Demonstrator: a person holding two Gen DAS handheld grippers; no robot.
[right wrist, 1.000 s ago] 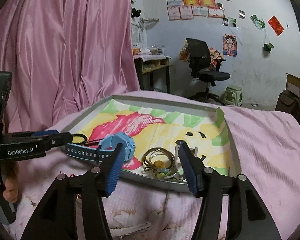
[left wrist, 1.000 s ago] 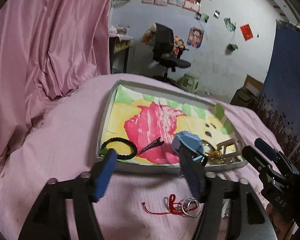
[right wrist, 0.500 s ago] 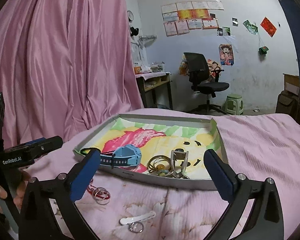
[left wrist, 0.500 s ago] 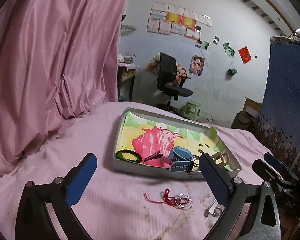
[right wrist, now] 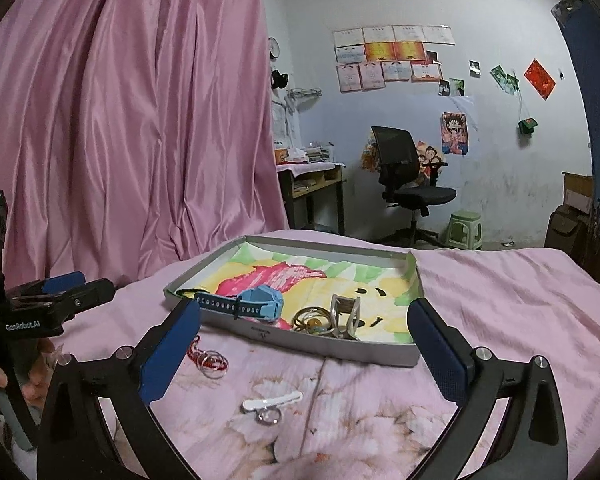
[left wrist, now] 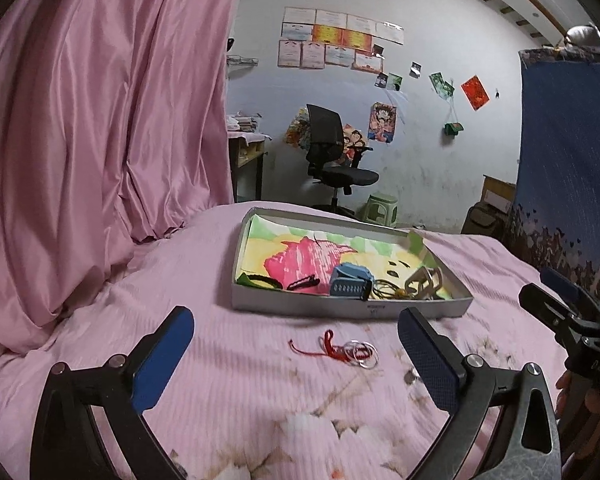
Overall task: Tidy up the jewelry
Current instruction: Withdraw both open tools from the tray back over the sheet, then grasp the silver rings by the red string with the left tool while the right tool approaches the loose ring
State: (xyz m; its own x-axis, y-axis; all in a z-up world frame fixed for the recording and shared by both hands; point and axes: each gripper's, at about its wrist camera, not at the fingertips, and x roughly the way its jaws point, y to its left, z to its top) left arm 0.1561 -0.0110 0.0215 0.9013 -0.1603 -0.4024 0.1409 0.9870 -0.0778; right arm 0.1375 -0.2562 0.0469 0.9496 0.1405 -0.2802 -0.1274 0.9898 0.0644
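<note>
Jewelry lies partly in a shallow grey tray (left wrist: 340, 310) on the bed (left wrist: 228, 380) and partly on the pink bedspread in front of it. Inside the tray, on a bright pink, yellow and green paper lining, sit a blue watch (right wrist: 256, 305), a black hair tie (left wrist: 265, 281) at the near left corner, a dark hair clip (left wrist: 303, 283) beside it, a tangle of thin gold rings (right wrist: 312, 319) and a pale open-frame piece (right wrist: 346, 314) touching that tangle. On the bedspread just short of the tray's front wall lies a red cord (left wrist: 328, 346) joined to a few silver rings (left wrist: 362, 354). Nearer the right camera, a white clip (right wrist: 272, 400) and a small ring (right wrist: 269, 417) lie together.

Both pairs of tongs are spread wide and hold nothing: the left tongs (left wrist: 296, 358) frame the red cord from above the bedspread, and the right tongs (right wrist: 304, 350) frame the tray's front edge, neither touching anything. No object lies between the tongs and the loose pieces.

Behind the bed hangs a pink curtain (left wrist: 100, 140) on the left. The far wall carries rows of certificates (left wrist: 340, 44) and small posters; a black office chair (right wrist: 408, 184), a green stool (right wrist: 466, 228) and a desk (right wrist: 312, 184) stand against it.
</note>
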